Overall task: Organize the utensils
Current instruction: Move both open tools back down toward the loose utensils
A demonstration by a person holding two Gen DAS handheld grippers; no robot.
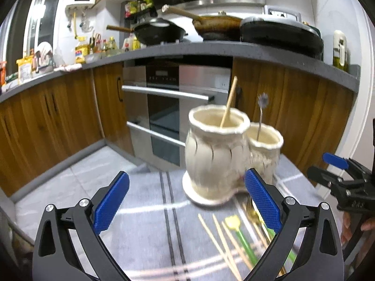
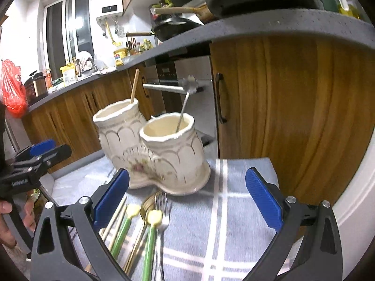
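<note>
Both grippers (image 1: 186,201) (image 2: 186,199) gaping empty, hovering over loose chopsticks (image 2: 117,220) and forks (image 2: 164,213) at lower centre, risking nudging the twin ceramic holder (image 2: 164,157) or scattering utensils.

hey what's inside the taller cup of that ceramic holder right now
One wooden chopstick stands in the taller cup, leaning on its rim. Its lower end and the cup's bottom are hidden by the wall.
</note>
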